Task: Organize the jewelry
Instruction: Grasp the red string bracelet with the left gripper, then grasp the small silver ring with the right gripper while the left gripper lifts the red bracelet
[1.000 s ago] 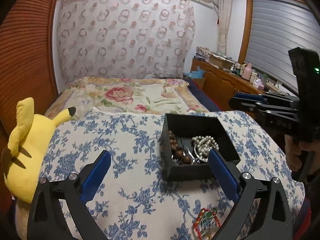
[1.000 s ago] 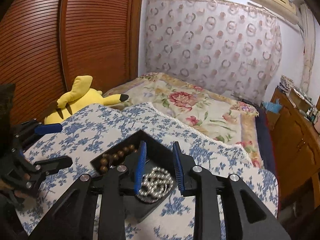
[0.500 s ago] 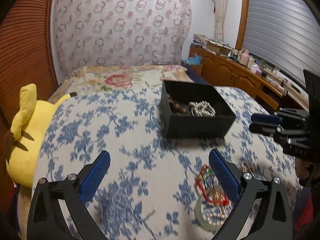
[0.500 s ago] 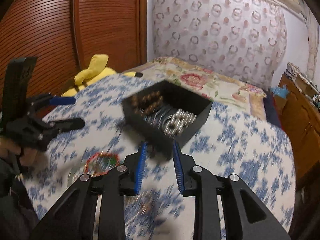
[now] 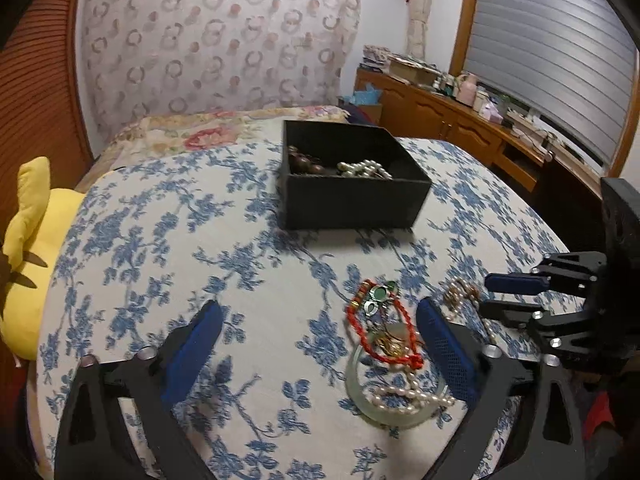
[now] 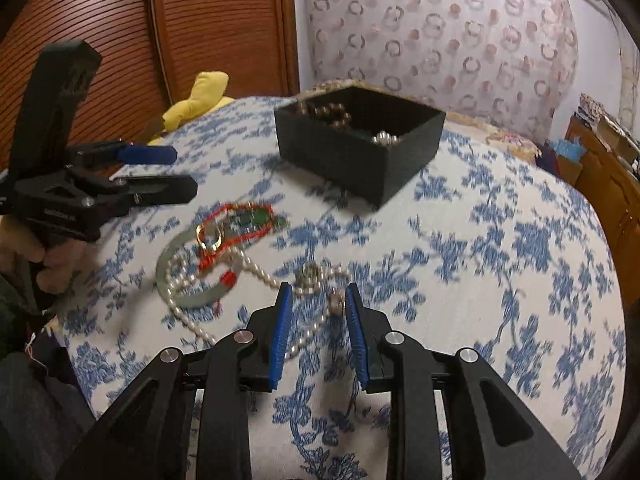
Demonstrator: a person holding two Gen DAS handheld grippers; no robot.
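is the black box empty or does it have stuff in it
Not empty: the open black box holds brown beads and pearls.

Loose jewelry (image 5: 390, 344) tangled near open black box (image 5: 352, 200) holding beads.

Under everything I see a white cloth with a blue flower print (image 5: 168, 240). At the far left a yellow plush toy (image 5: 28, 248) lies against a brown slatted wooden door (image 6: 100, 20). Beyond is a floral bedspread (image 5: 208, 130) and a pale curtain with ring patterns (image 5: 208, 40). A cluttered wooden sideboard (image 5: 452, 116) runs under grey window blinds (image 5: 552, 52) on the right.
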